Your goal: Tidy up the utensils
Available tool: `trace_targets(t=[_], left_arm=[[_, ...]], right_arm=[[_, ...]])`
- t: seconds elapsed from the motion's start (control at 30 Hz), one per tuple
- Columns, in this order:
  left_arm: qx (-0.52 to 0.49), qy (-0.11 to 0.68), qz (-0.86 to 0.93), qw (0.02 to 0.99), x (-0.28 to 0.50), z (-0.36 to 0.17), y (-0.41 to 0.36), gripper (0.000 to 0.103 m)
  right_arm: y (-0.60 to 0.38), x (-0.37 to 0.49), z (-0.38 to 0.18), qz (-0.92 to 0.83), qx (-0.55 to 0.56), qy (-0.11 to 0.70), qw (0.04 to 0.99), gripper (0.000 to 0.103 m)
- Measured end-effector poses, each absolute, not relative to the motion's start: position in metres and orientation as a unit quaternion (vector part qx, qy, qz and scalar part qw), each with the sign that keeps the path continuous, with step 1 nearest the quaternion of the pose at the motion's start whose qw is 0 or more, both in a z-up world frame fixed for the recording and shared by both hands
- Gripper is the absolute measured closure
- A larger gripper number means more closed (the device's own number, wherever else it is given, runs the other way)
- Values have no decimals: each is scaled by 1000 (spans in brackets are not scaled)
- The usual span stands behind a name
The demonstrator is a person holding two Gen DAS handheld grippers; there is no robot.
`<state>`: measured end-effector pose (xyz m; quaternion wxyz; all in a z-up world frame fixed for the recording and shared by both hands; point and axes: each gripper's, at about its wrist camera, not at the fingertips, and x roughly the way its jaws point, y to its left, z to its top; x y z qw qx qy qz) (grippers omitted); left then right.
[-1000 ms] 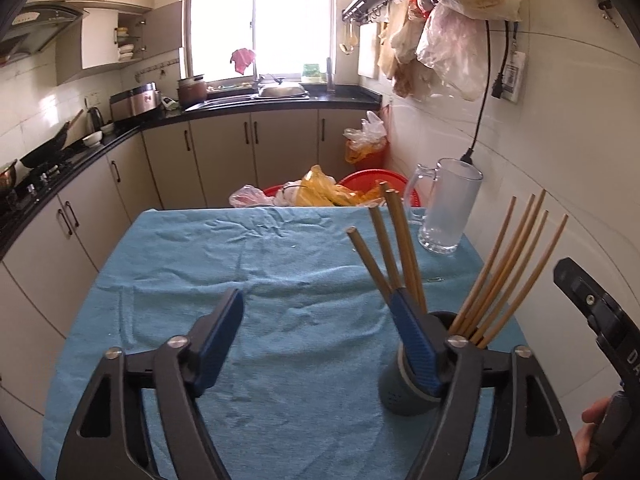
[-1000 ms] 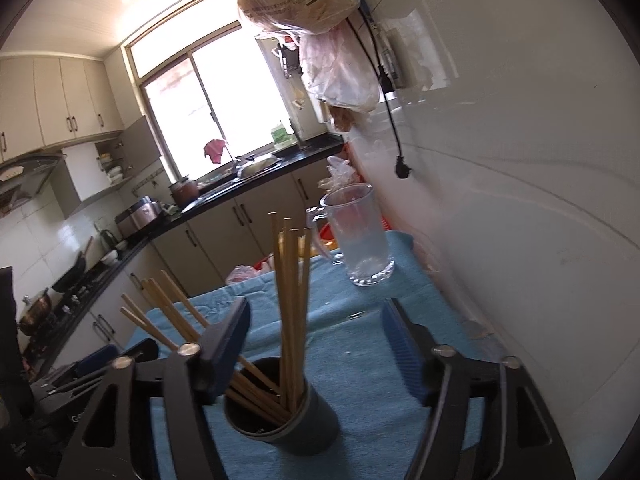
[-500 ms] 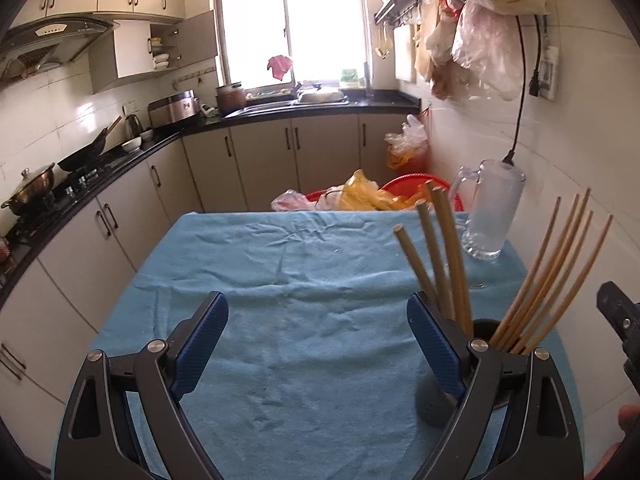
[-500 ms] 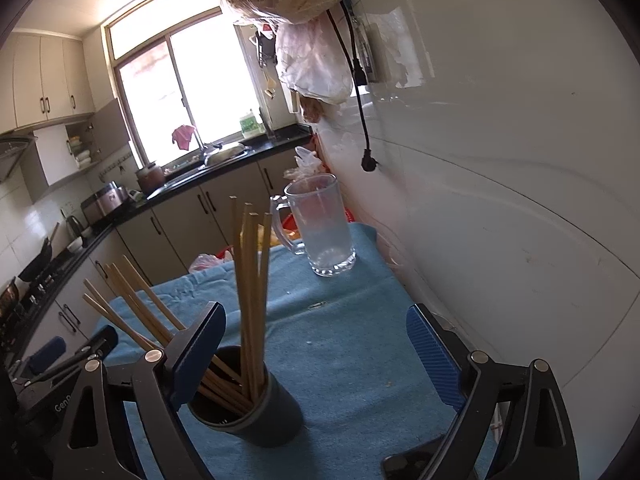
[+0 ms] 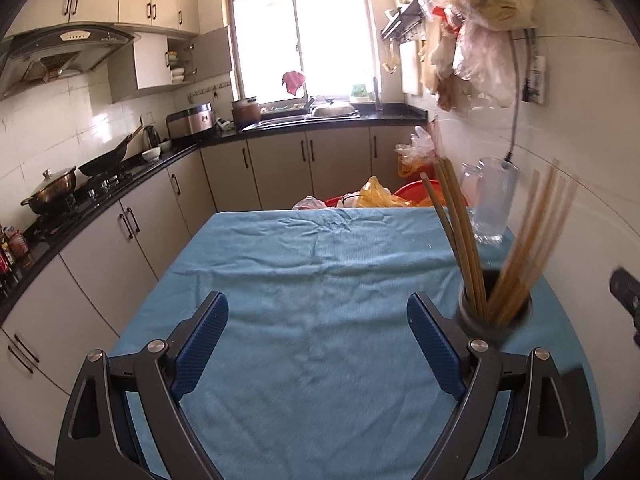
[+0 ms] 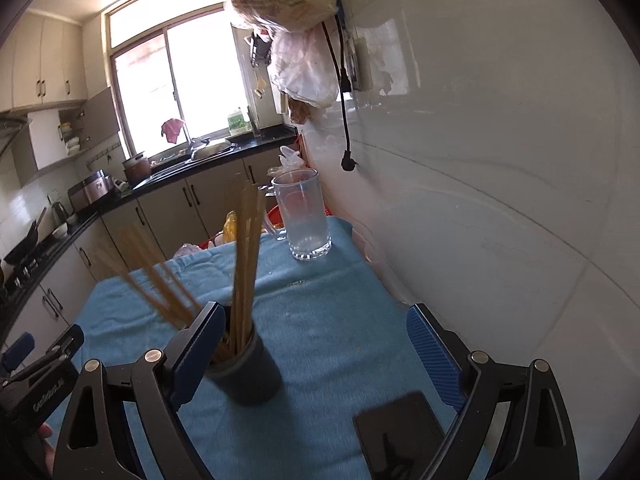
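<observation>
Chopsticks (image 5: 516, 256) fill a holder (image 6: 244, 372) (near the cloth's (image 5: 320, 320) right edge).

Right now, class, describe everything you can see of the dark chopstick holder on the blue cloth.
The chopstick holder is a dark grey, matte cylinder, seemingly plastic, standing upright on the blue cloth near the white wall. Its open top holds wooden chopsticks in two fanned bunches, one darker, one paler and motion-blurred. The glass mug stands apart behind it. Neither gripper holds it; both sets of jaws are open, and the right gripper's left finger overlaps its rim in view.
</observation>
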<state>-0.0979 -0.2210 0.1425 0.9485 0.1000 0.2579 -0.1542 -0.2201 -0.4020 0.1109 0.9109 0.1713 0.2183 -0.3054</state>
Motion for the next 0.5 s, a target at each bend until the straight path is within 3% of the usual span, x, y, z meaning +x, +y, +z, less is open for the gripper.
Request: trace_targets(t=[0.5], left_arm=[[85, 239, -183, 950, -207, 138, -114, 13]], right_arm=[[-278, -320, 105, -296, 138, 196, 925, 5]])
